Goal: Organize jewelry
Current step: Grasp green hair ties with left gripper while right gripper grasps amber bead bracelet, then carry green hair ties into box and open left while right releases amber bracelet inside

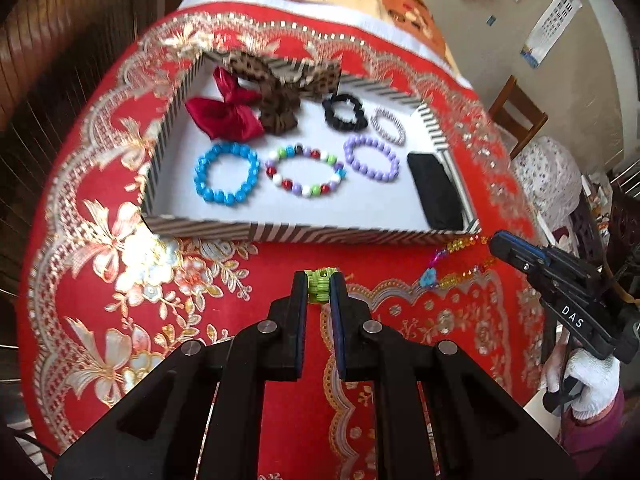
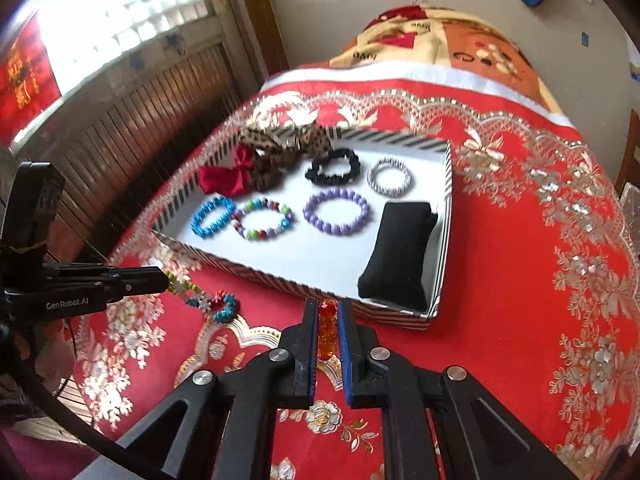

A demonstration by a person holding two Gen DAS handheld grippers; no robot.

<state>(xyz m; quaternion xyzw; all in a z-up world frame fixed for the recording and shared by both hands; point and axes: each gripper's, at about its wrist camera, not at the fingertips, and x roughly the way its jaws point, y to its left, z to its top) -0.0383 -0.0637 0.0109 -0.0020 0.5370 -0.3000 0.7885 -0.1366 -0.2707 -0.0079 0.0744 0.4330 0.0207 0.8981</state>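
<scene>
red brocade tablecloth [image 2: 500,240] beneath a striped tray [image 1: 320,234]; left gripper [image 1: 319,280], marked "genrobot.ai", pinches a green bracelet [image 1: 319,286], right gripper [image 2: 328,312], marked "das", an amber bead strand [image 2: 327,332].

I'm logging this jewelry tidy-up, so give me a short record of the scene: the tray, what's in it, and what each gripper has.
tray: striped box on red cloth
bead bracelets inside: blue, mixed-colour, purple
also inside: black scrunchie, black pad
left gripper: shut on green-ended bead strand
right gripper: shut on amber bead strand
</scene>
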